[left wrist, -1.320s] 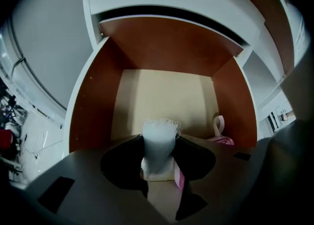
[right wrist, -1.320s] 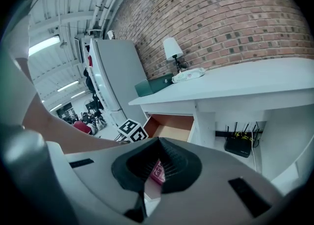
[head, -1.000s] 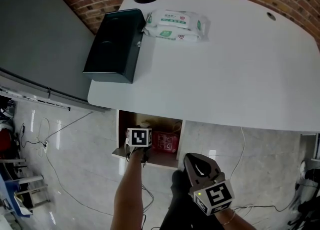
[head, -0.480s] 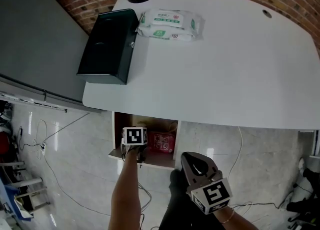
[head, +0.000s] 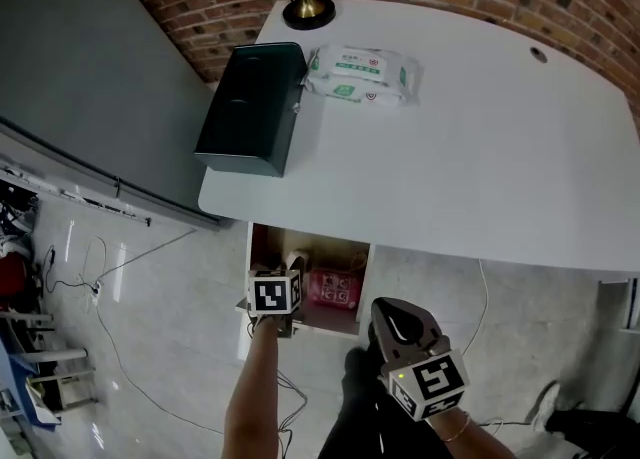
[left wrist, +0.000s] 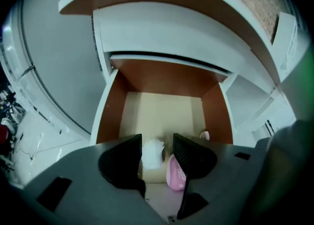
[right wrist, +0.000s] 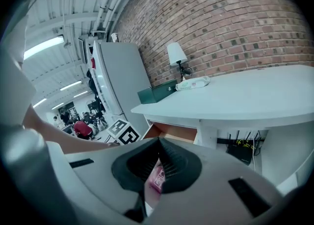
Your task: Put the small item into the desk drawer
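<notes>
Left gripper has drawn back to the drawer front edge, jaws apart.

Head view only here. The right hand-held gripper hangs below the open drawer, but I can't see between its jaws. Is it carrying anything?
Observer: Yes, the right hand-held gripper is shut on a small pink item.
Operator: And the left one?
Observer: The left hand-held gripper has its jaws apart at the front of the drawer, gripping nothing.
Operator: Room inside?
Observer: A white fluffy thing and a pink packet lie near the front; the drawer floor behind them is mostly bare.
</notes>
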Action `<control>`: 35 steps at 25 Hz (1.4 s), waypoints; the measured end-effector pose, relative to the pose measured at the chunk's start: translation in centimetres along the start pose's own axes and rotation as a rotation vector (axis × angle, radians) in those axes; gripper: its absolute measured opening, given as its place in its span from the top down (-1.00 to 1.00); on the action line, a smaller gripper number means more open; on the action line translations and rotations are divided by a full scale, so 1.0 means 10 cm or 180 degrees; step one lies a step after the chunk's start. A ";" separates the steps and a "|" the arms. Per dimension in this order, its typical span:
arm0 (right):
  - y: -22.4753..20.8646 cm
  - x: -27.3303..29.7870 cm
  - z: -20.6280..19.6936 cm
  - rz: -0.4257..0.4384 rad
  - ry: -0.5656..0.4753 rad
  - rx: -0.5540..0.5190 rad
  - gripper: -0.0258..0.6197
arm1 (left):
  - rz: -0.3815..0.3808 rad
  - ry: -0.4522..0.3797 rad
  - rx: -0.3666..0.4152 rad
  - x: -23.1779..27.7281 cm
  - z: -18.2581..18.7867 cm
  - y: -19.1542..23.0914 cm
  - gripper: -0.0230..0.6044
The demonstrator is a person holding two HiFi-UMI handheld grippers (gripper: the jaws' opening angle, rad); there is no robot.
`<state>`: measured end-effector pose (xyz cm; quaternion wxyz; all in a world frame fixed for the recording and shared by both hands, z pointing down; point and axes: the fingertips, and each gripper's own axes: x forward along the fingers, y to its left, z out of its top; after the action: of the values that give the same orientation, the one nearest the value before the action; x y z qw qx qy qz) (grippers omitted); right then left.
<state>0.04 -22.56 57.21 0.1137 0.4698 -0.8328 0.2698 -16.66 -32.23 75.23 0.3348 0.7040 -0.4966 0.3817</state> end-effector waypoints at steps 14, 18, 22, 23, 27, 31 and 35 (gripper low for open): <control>0.38 -0.44 0.74 -0.0047 -0.0376 -0.0150 0.90 | 0.0186 -0.0958 0.0065 -1.72 0.39 -0.14 0.55; 0.48 -0.56 0.88 -0.0062 -0.0469 -0.0180 0.90 | 0.0190 -0.1151 -0.0007 -2.12 0.43 -0.15 0.59; 0.62 -0.71 1.00 -0.0067 -0.0553 -0.0218 0.90 | 0.0237 -0.1336 -0.0018 -2.52 0.41 -0.15 0.63; 0.65 -0.74 1.03 -0.0063 -0.0573 -0.0228 0.90 | 0.0253 -0.1389 -0.0015 -2.62 0.41 -0.16 0.64; 0.78 -0.91 1.15 -0.0041 -0.0632 -0.0282 0.90 | 0.0309 -0.1581 0.0002 -3.04 0.40 -0.19 0.68; 0.92 -1.06 1.22 -0.0010 -0.0675 -0.0330 0.90 | 0.0366 -0.1734 0.0006 -3.40 0.32 -0.23 0.72; 1.07 -1.20 1.27 0.0020 -0.0730 -0.0374 0.90 | 0.0422 -0.1890 -0.0034 -3.72 0.20 -0.26 0.78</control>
<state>-1.83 -16.58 37.70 0.0442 0.4875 -0.8562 0.1653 -21.82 -16.72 41.62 0.1531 0.7491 -0.6196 0.1776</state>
